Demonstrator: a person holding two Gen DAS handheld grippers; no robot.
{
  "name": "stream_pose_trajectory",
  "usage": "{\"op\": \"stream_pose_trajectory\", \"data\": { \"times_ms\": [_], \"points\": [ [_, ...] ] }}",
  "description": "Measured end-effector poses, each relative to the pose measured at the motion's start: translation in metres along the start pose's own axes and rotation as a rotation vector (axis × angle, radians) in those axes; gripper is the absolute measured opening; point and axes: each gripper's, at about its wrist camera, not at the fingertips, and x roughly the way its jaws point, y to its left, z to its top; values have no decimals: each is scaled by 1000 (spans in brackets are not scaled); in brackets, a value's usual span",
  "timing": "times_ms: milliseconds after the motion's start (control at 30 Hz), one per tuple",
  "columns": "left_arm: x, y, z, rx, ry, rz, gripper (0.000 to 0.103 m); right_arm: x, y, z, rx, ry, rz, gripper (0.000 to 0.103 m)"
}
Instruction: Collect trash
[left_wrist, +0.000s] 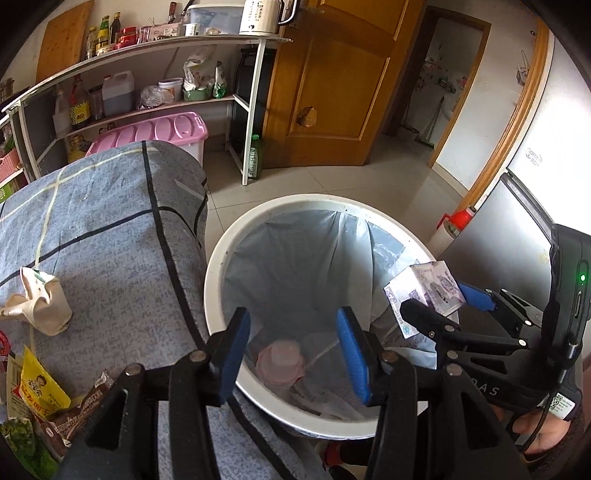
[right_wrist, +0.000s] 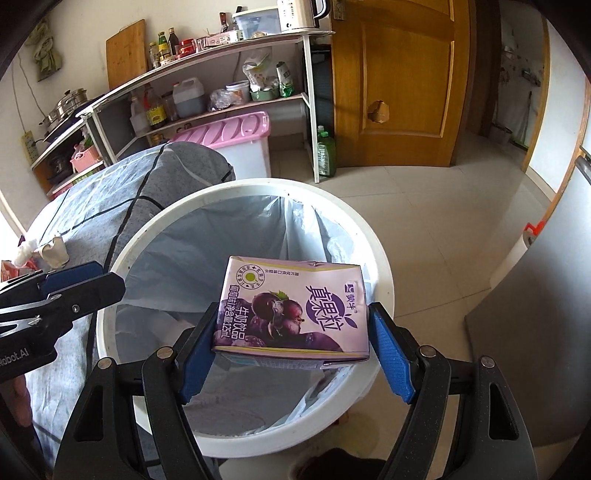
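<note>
A white trash bin (left_wrist: 218, 266) with a clear liner stands on the floor beside the cloth-covered table (left_wrist: 110, 229); it also shows in the right wrist view (right_wrist: 125, 258). A pink cup (left_wrist: 280, 362) lies inside it. My right gripper (right_wrist: 291, 343) is shut on a purple milk-drink carton (right_wrist: 291, 314) and holds it over the bin's opening; the carton also shows in the left wrist view (left_wrist: 424, 291). My left gripper (left_wrist: 291, 354) is open and empty above the bin's near rim. A crumpled paper cup (left_wrist: 44, 302) and snack wrappers (left_wrist: 40, 384) lie on the table.
A shelf rack (right_wrist: 207, 110) with bottles and a pink storage box (right_wrist: 236, 136) stand behind the table. A wooden door (right_wrist: 399, 81) and tiled floor lie beyond the bin. A grey fridge (right_wrist: 535, 295) is at the right, with a roll (right_wrist: 517, 251) beside it.
</note>
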Motion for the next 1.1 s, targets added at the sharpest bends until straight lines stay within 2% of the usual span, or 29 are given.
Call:
{"op": "stream_pose_trajectory", "data": {
  "times_ms": [133, 600, 800, 900, 1100],
  "points": [
    [1, 1, 0, -11, 4, 4, 56, 2, 2, -1, -7, 3, 1, 77],
    [-41, 26, -6, -54, -74, 33, 57, -21, 18, -1, 6, -39, 38, 77],
    [-71, 46, -16, -78, -126, 85, 57, -38, 46, 0, -26, -84, 79, 77],
    [-87, 64, -23, -115, -145, 97, 57, -45, 61, -1, -30, -106, 115, 77],
    [-116, 99, -43, -173, -176, 169, 58, -55, 99, -5, -79, -129, 178, 77]
  ]
}}
